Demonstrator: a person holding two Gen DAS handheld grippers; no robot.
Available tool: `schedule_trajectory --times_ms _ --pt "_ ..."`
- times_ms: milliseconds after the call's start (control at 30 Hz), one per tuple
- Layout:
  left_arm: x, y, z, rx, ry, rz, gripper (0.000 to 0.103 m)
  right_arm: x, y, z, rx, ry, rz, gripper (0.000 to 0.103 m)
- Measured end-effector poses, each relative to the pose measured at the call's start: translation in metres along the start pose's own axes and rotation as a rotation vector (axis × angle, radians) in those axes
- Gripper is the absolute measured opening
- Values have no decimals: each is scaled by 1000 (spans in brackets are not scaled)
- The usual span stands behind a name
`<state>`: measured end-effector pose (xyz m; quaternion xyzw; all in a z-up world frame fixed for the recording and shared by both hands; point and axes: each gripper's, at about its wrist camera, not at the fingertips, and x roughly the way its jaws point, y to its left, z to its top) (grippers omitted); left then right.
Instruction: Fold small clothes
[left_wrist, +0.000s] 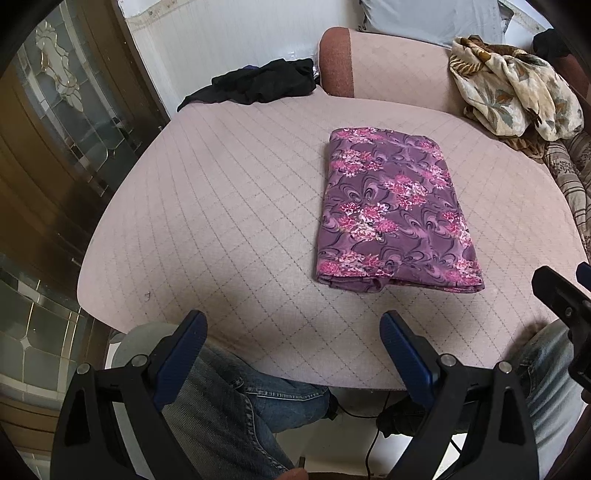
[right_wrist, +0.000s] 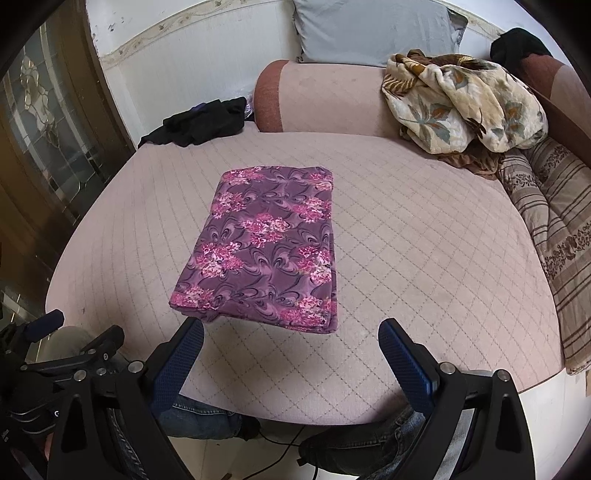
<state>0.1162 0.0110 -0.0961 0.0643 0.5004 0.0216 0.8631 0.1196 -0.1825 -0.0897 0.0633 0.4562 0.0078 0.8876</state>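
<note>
1. Purple floral cloth (right_wrist: 260, 245) sits folded into a neat rectangle, flat on the pink quilted cushion (right_wrist: 424, 258), a bit left of the middle.
2. Left gripper (left_wrist: 293, 334) hangs over the near edge, fingers spread wide, holding nothing.
3. Right gripper (right_wrist: 291, 341) same deal, wide apart, just near the cloth's near edge.
4. Black clothes (right_wrist: 201, 123) lie far left, a beige blanket (right_wrist: 465, 103) far right.

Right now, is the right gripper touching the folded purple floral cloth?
Apart. The right wrist view shows the right gripper open, with bare quilted cushion visible between its fingertips and the folded purple floral cloth.
</note>
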Motion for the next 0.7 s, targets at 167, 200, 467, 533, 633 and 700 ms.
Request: schedule_trajectory --times_ms 167,200,467,533,633,700 --pt "-7 -1 1 5 -13 2 94 -6 -3 -1 11 -11 -3 98" --pt "-9 -2 1 6 -16 2 94 -6 -3 -3 14 -11 -5 98" --pt "-19 -1 -2 1 -36 6 94 -11 -4 -6 20 -18 -6 98" --pt "-20 0 -1 2 -43 3 94 -14 -2 -8 17 -24 -9 98" --pt "-22 -1 0 8 -64 -7 94 -15 -3 -6 21 -32 -1 98" --pt "-19 2 3 4 -68 -38 94 -13 -5 -4 27 -36 23 98"
